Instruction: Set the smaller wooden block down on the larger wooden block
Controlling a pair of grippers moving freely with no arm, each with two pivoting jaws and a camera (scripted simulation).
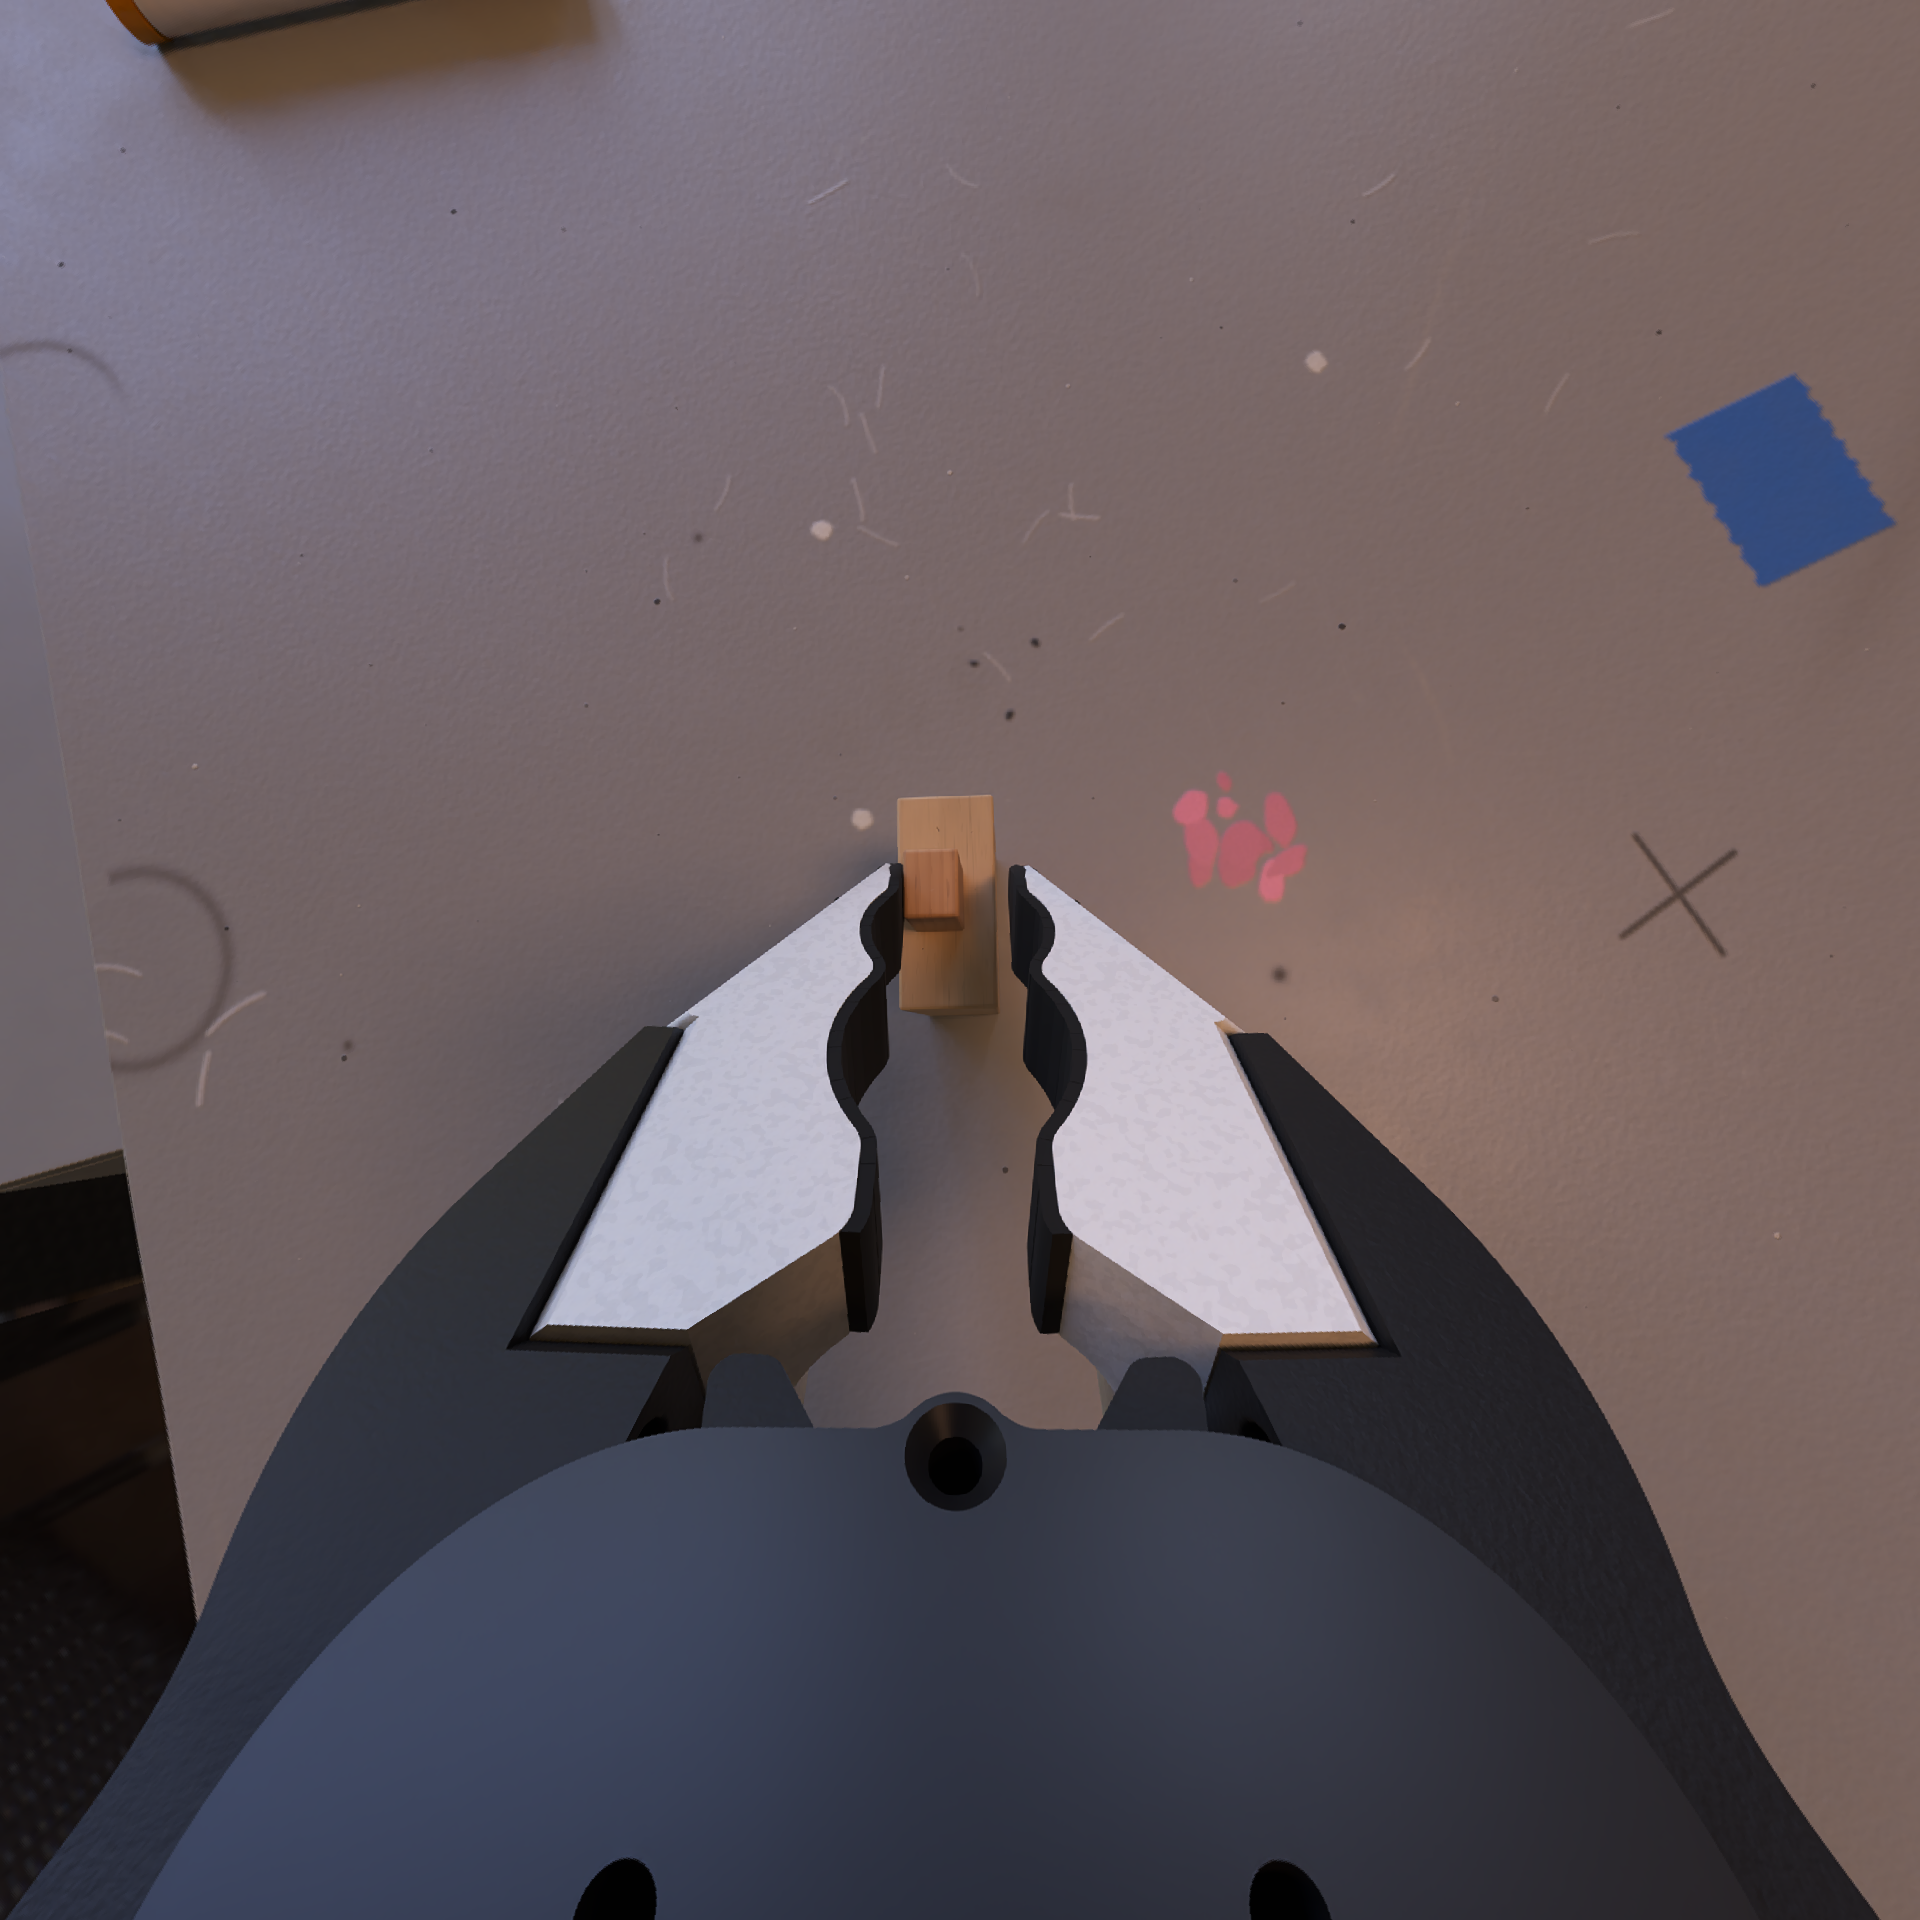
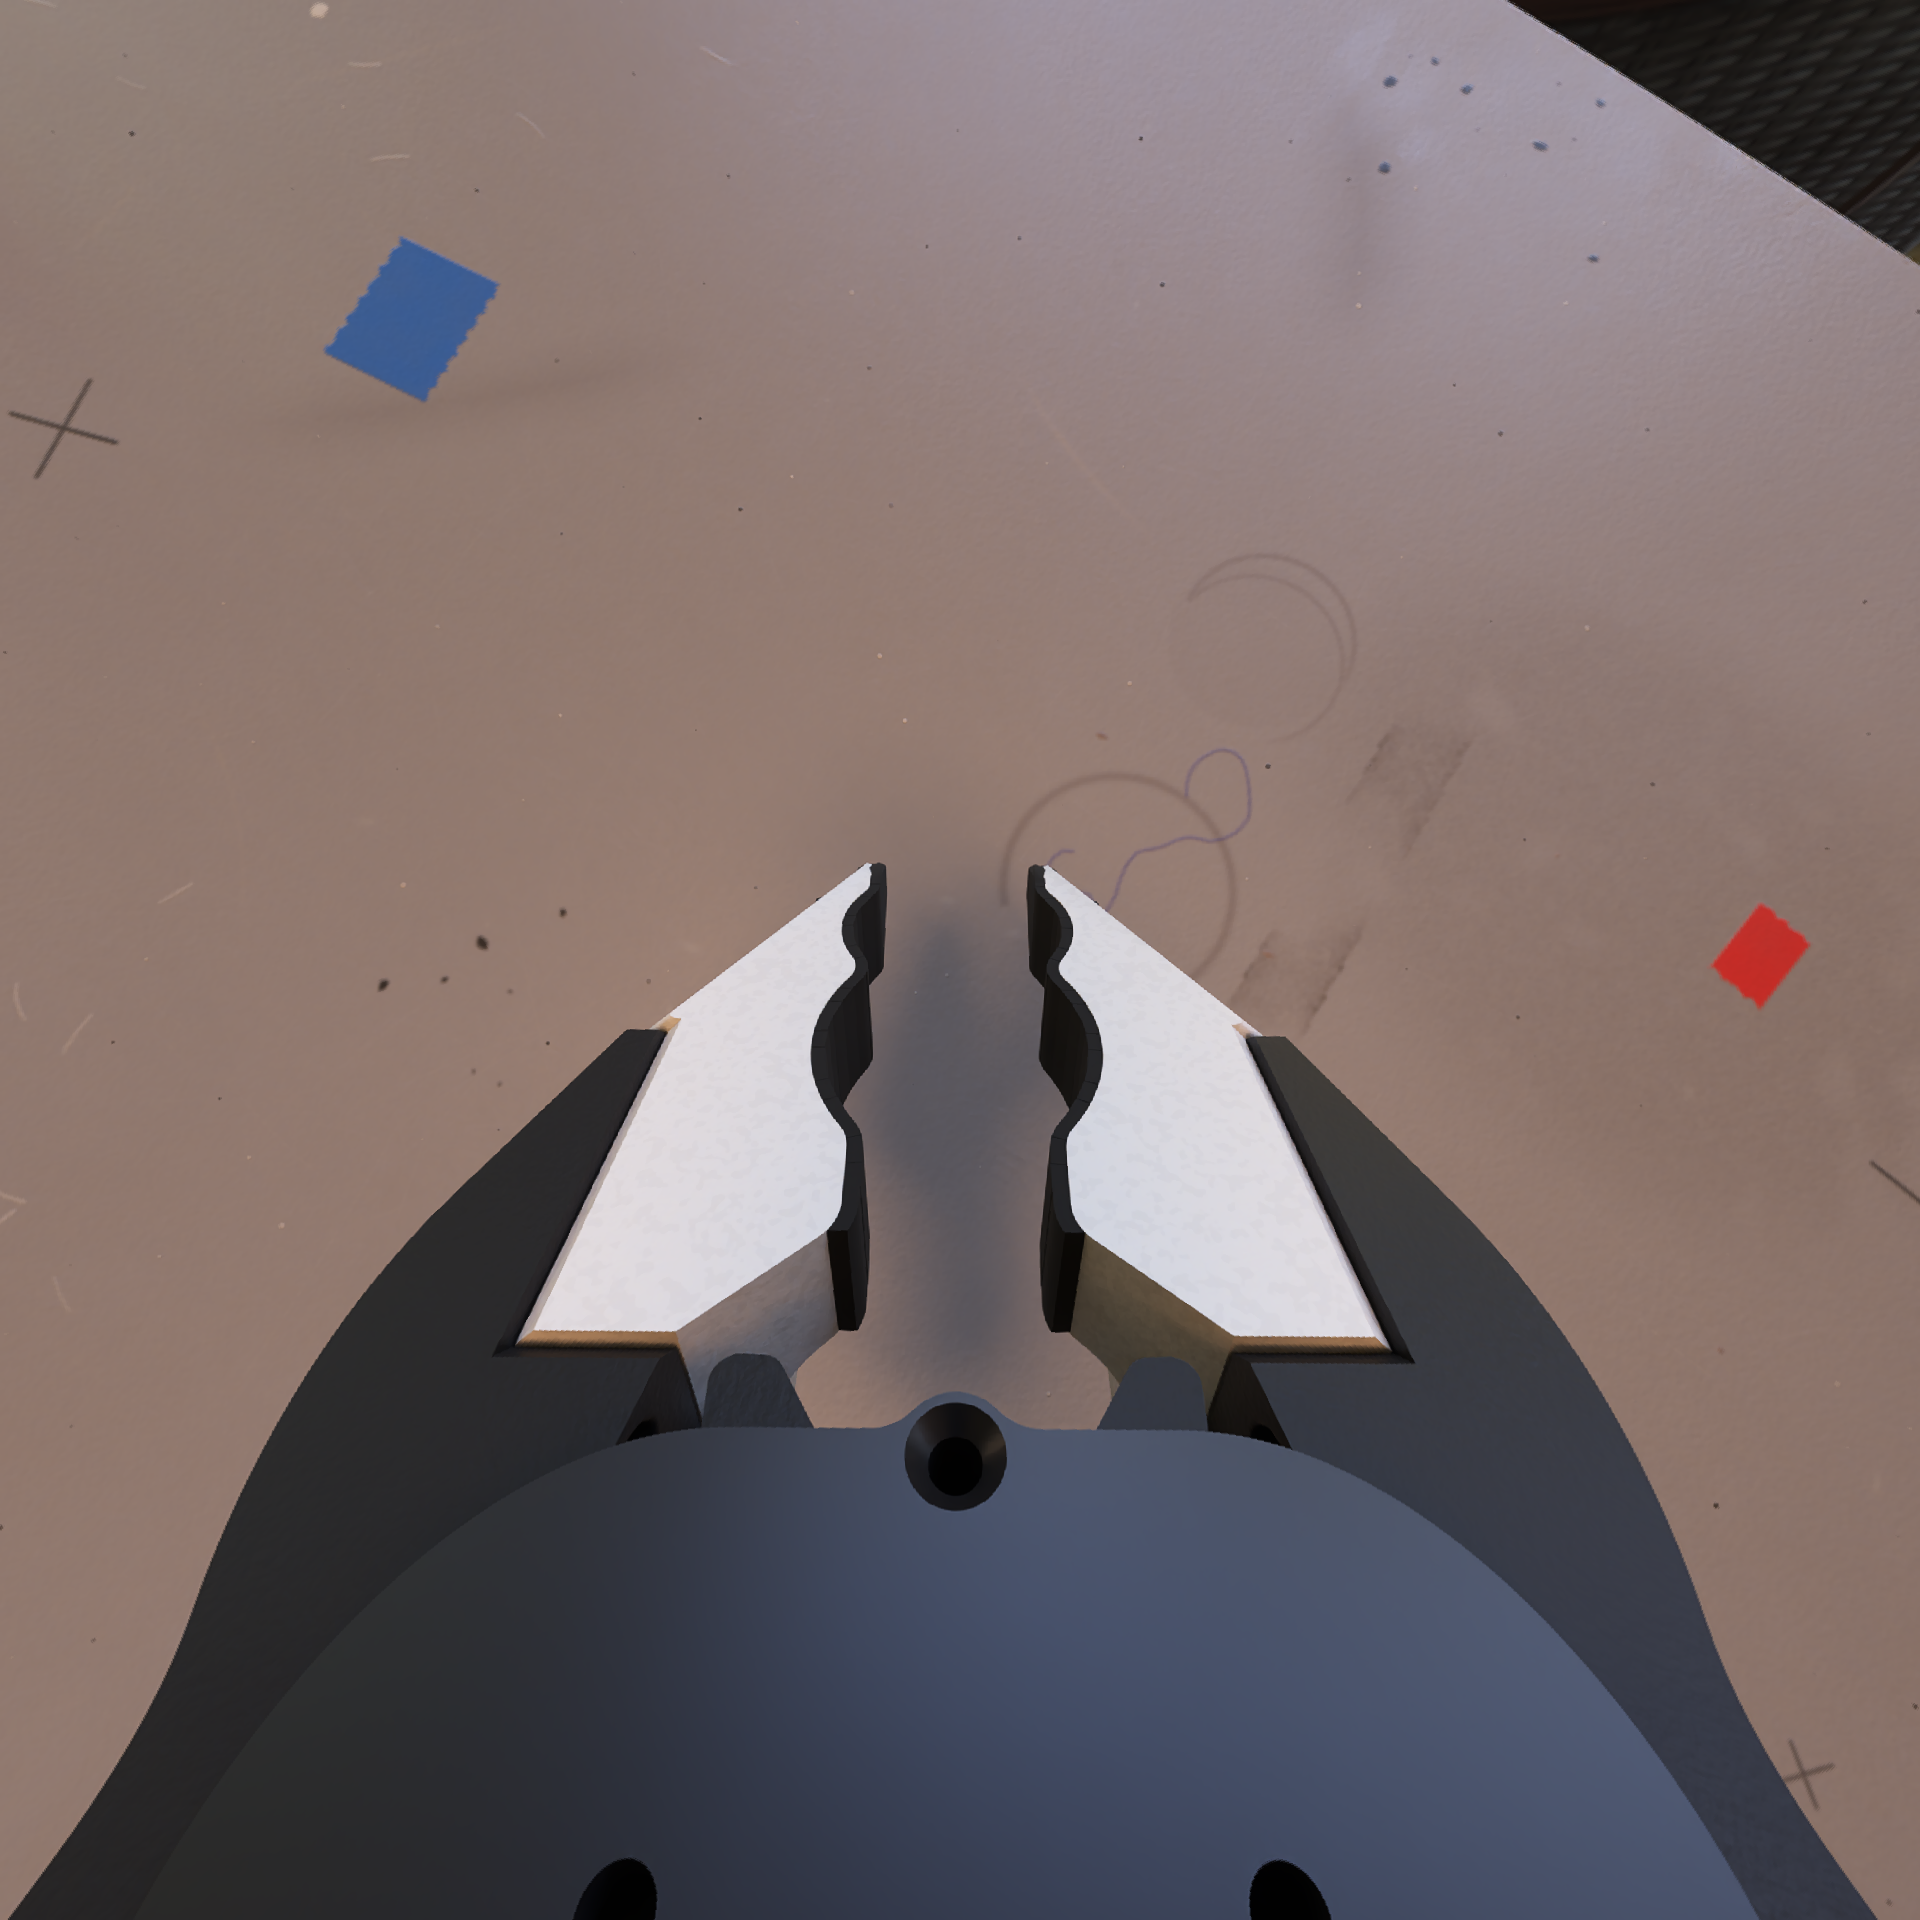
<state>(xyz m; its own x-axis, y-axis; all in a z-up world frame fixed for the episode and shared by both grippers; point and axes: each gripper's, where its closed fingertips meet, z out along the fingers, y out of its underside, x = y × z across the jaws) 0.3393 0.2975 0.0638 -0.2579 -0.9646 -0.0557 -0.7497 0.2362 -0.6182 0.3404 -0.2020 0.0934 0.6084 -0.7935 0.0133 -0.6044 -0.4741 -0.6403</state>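
Observation:
In the left wrist view, the larger wooden block [image 1: 948,971] lies pale and oblong on the grey table, its long side running away from me. The smaller, darker wooden cube [image 1: 930,886] sits over its middle, towards the left edge. My left gripper [image 1: 953,878] is open and straddles both blocks. Its left fingertip [image 1: 885,904] is against the cube's left side, and a gap separates the cube from the right fingertip [image 1: 1023,914]. My right gripper [image 2: 956,878] is open and empty above bare table. Neither block shows in the right wrist view.
A cylinder with an orange end [image 1: 353,16] lies at the far left. A blue patch [image 1: 1777,478], a pink stain [image 1: 1236,836] and a drawn cross [image 1: 1678,894] mark the table. The table's left edge [image 1: 104,1039] is close. The right wrist view shows a red patch [image 2: 1761,954] and the table's far right edge [image 2: 1714,135].

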